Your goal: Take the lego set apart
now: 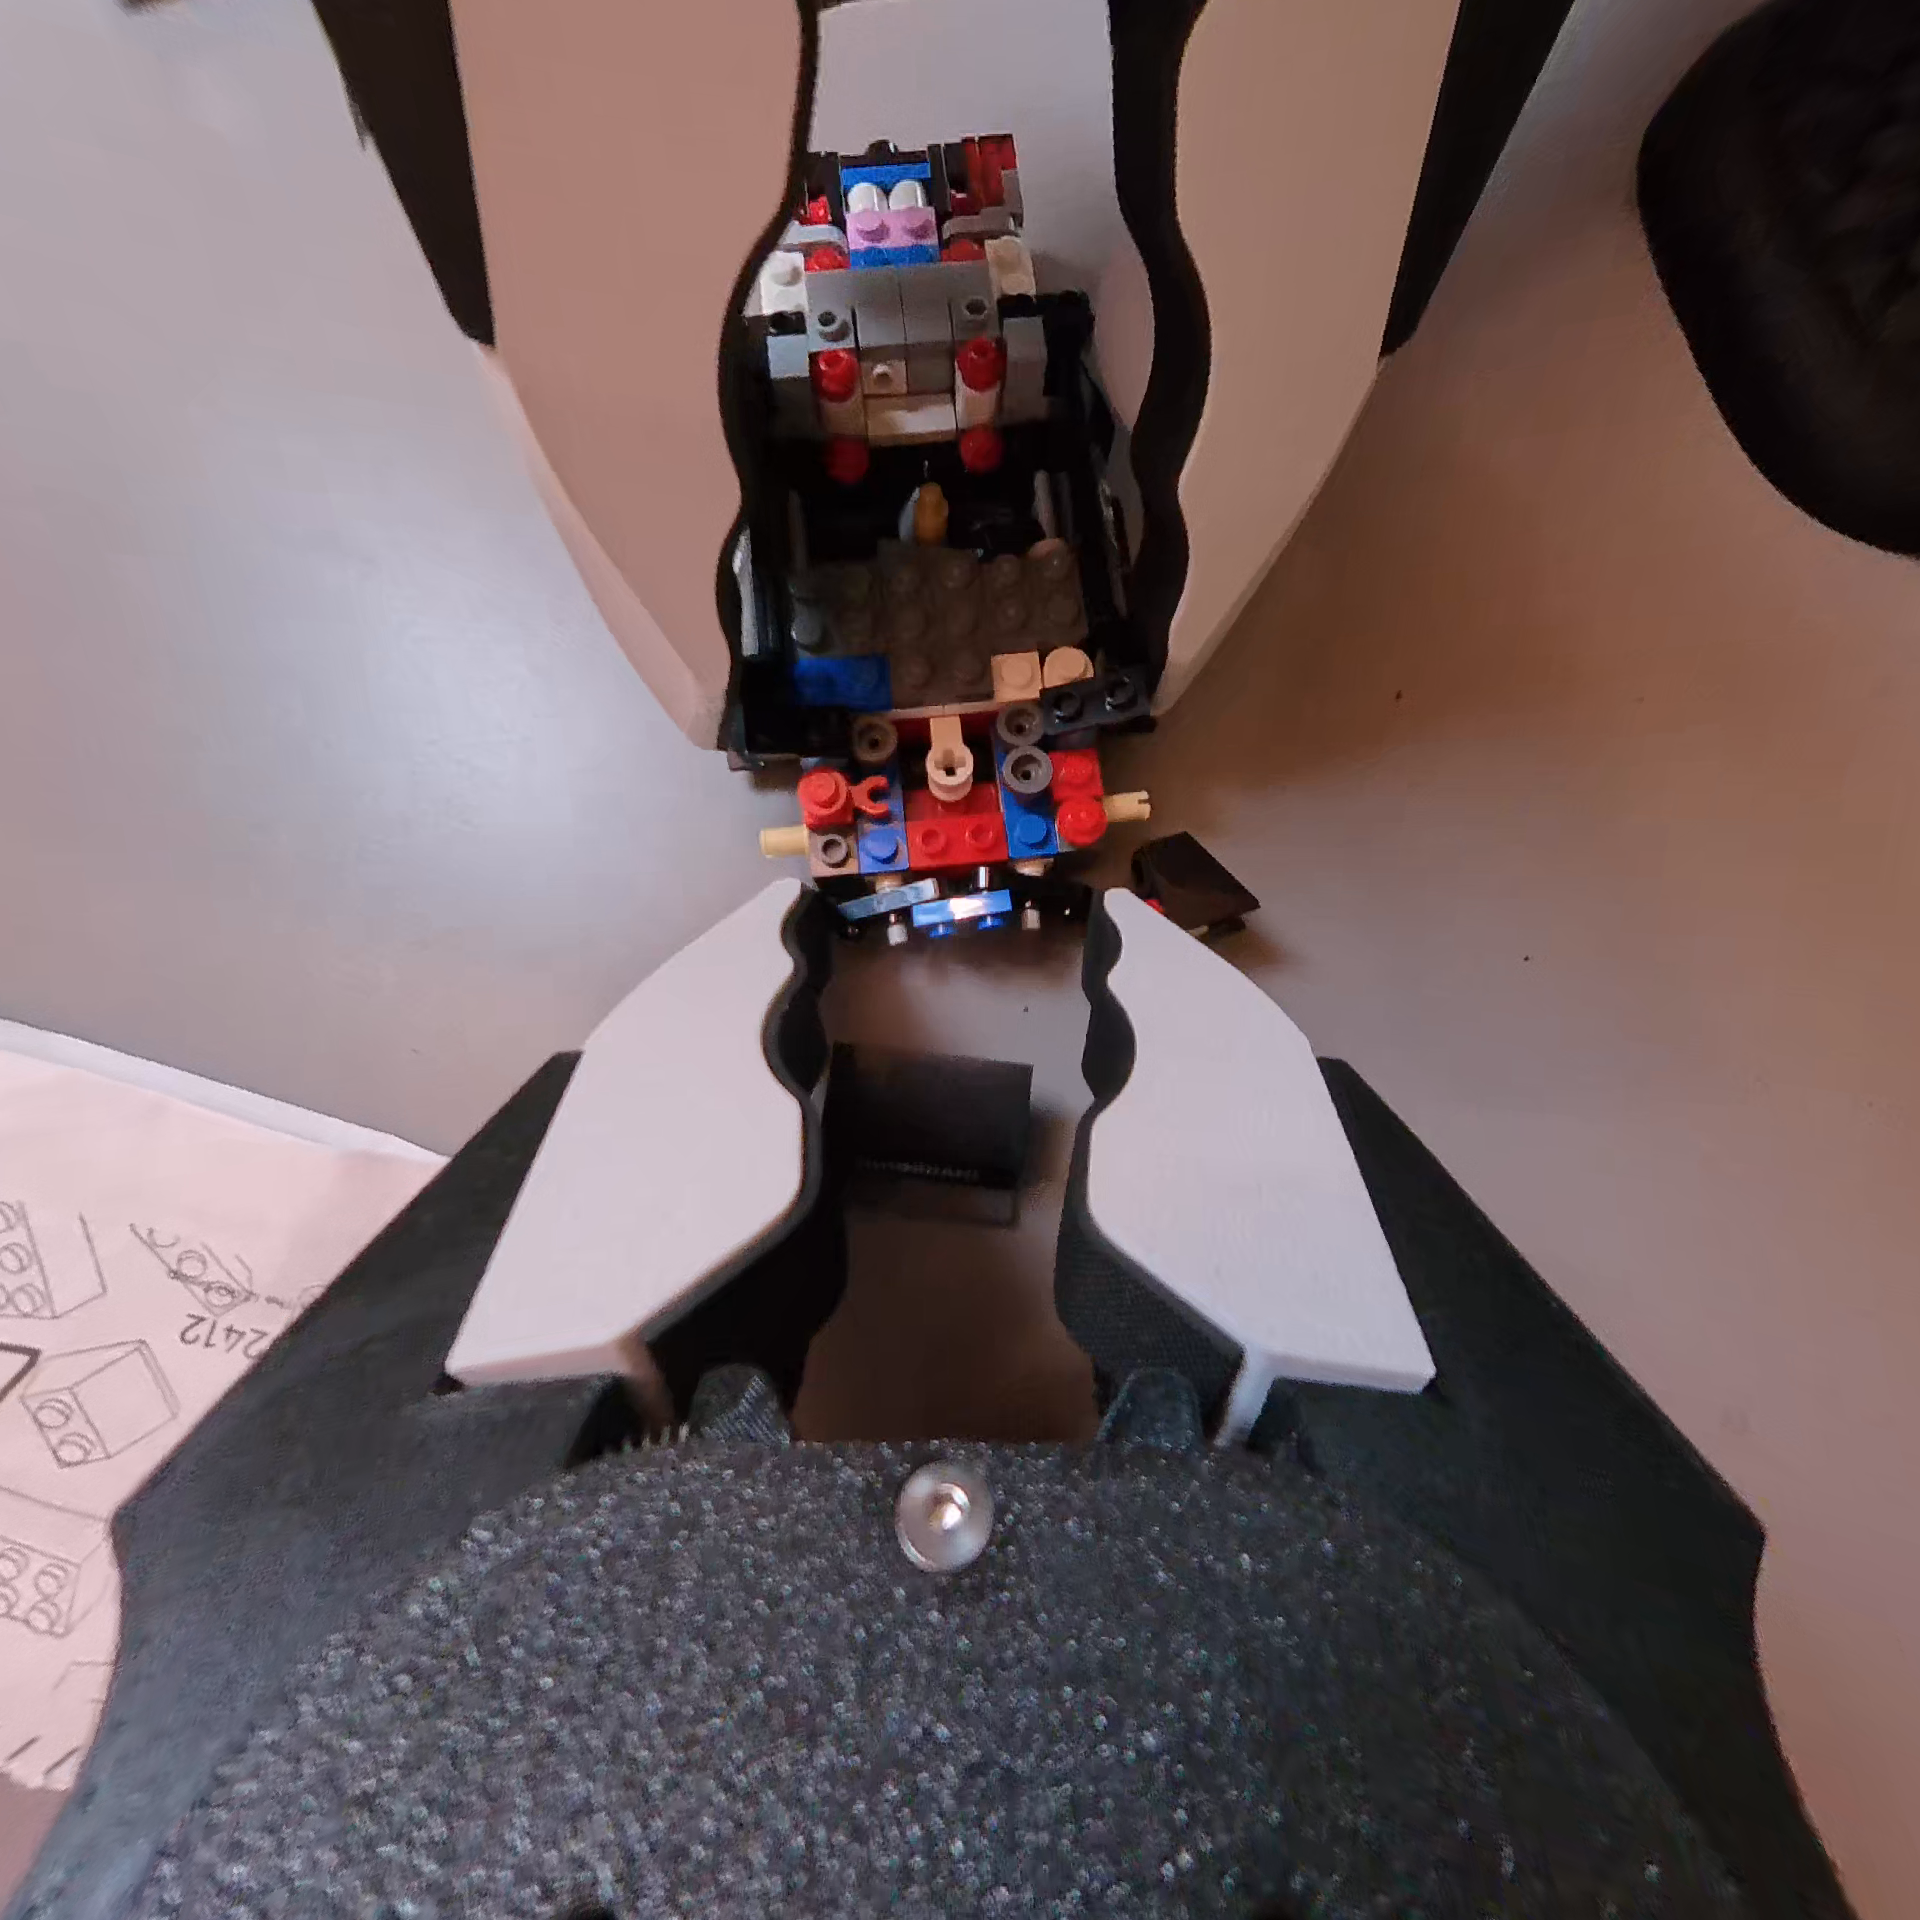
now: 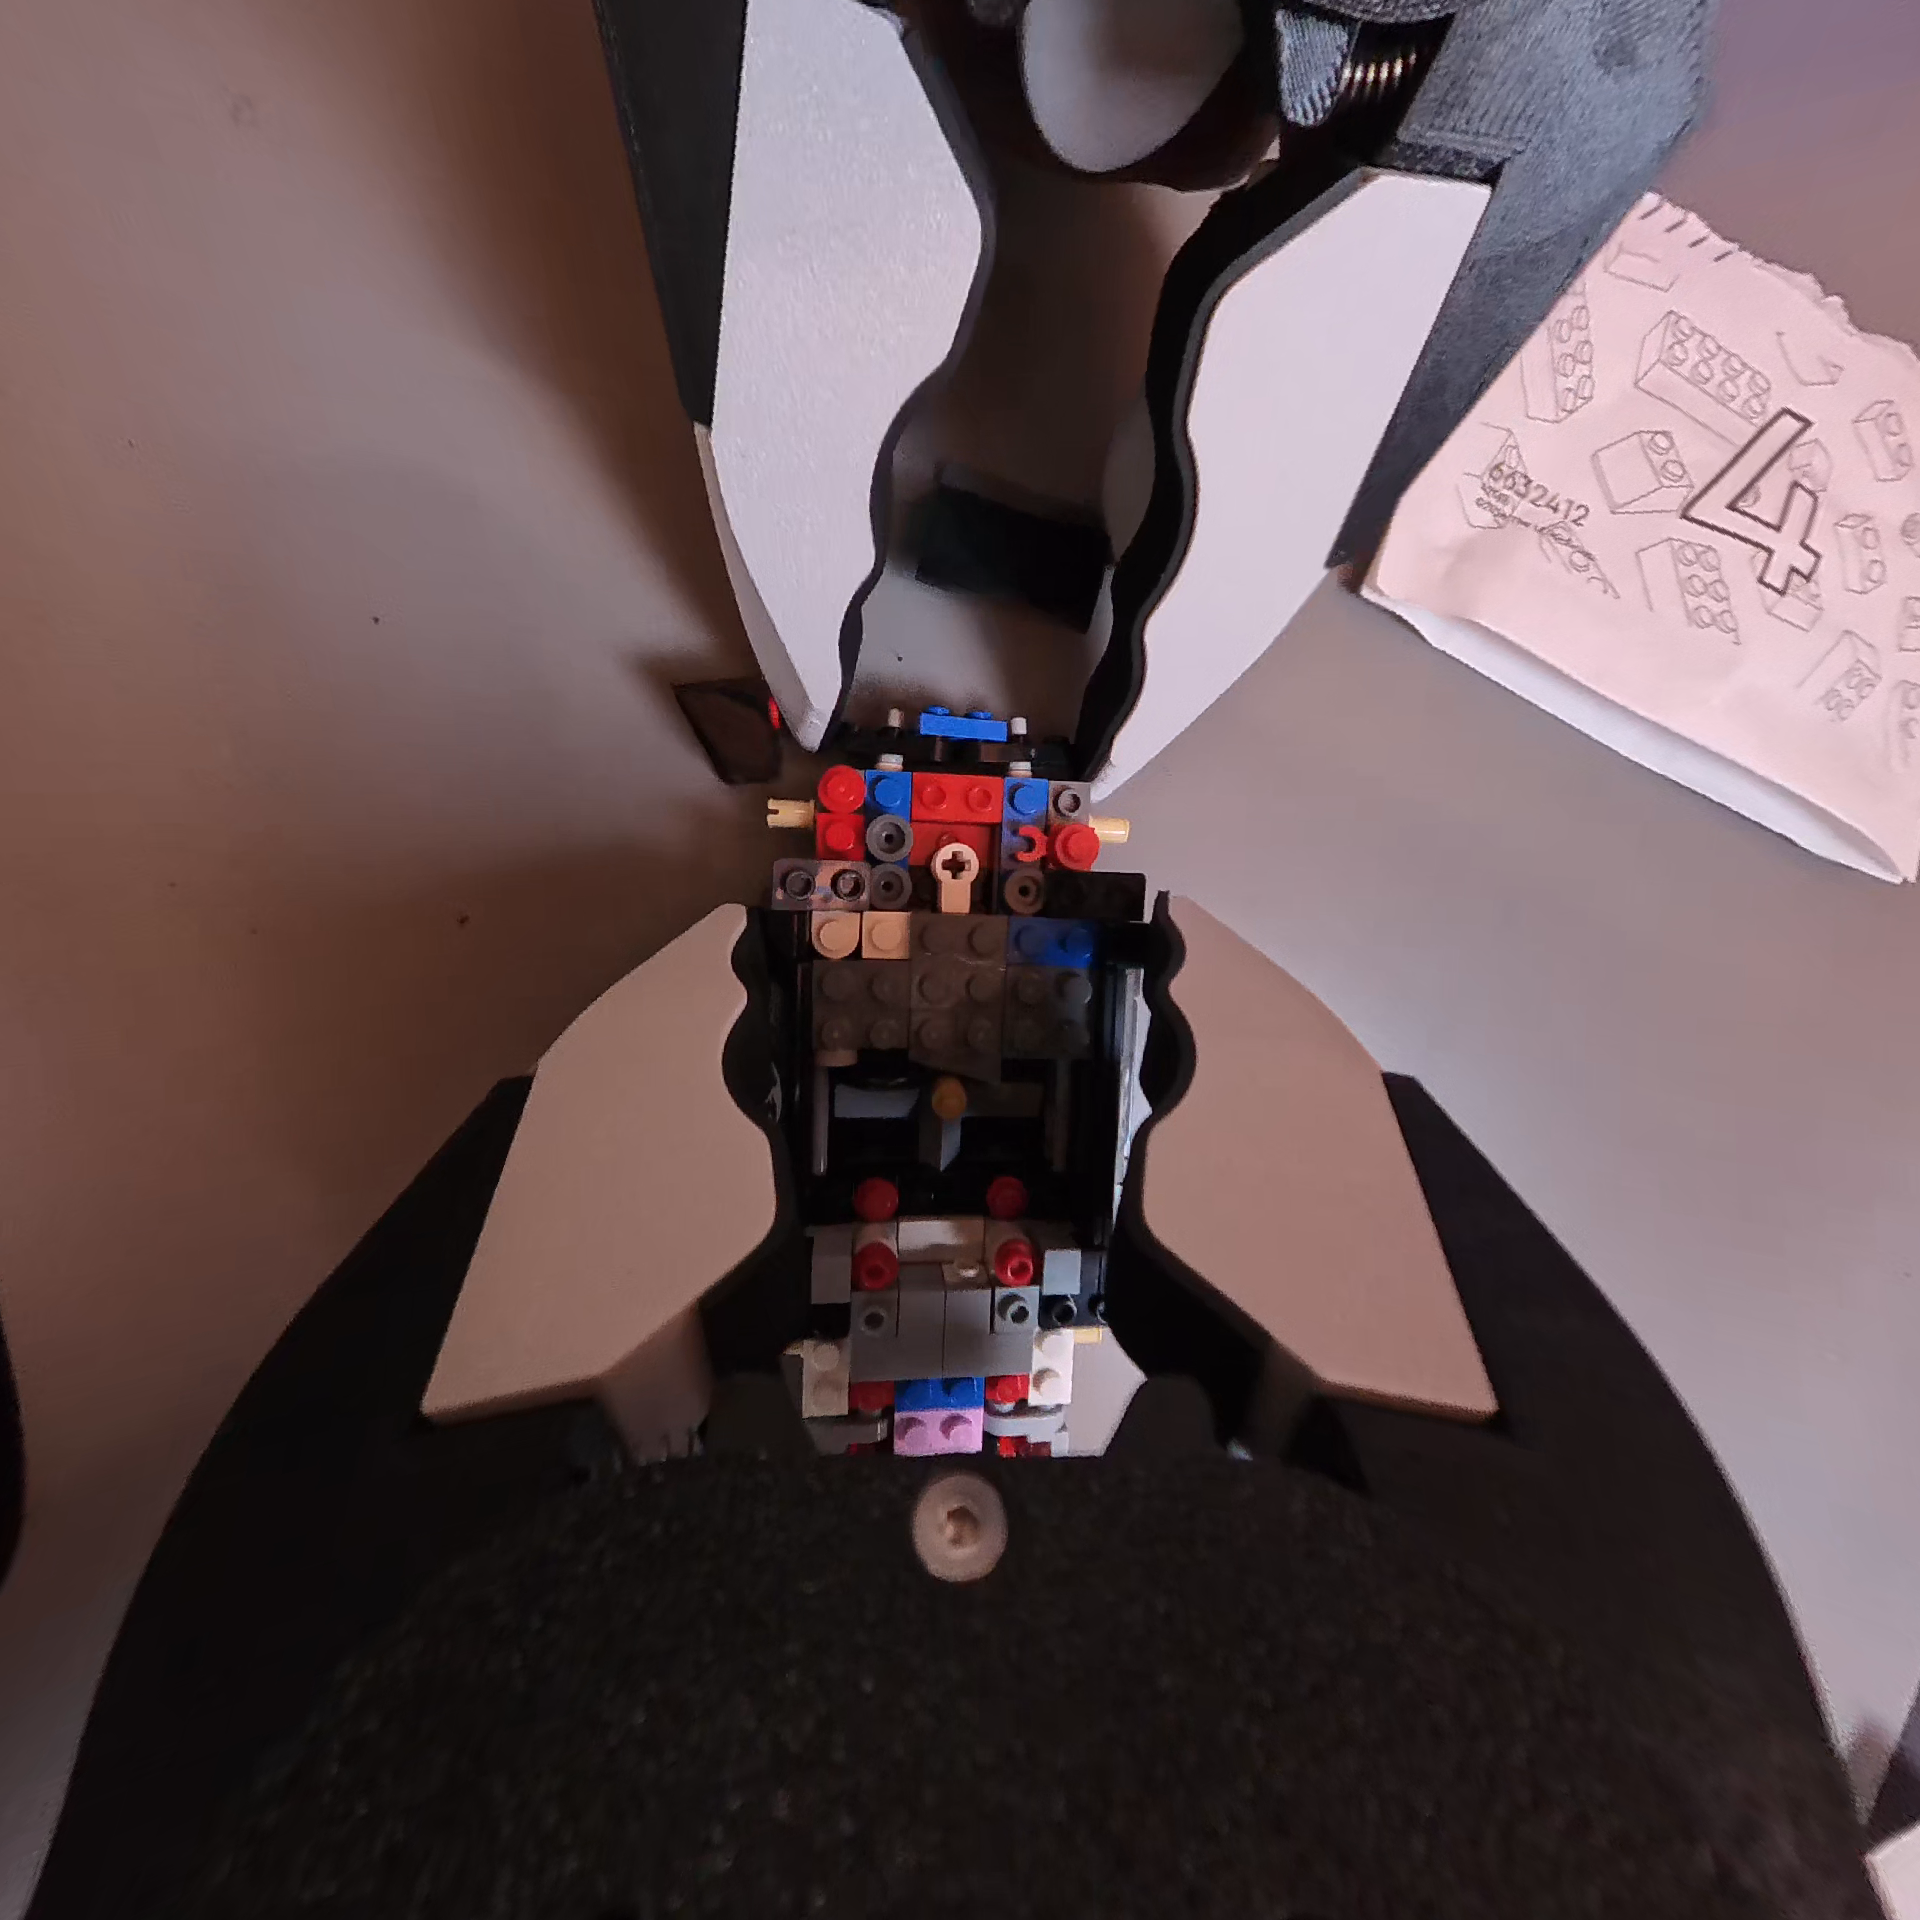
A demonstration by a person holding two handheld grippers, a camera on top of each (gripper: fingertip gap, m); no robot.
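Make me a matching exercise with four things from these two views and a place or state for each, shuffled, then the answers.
Things:
1. right gripper
2. left gripper
3. small loose black sloped brick
4. pink printed paper bag

States:
A. lies flat on the table
B. open at the model's end
C. shut on the multicoloured lego model
D. beside the model's end

Pairs: 1-C, 2-B, 3-D, 4-A

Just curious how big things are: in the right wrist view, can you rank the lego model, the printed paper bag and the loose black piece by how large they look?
1. Lego model, nearest the camera, so unsure.
2. Paper bag.
3. Loose black piece.
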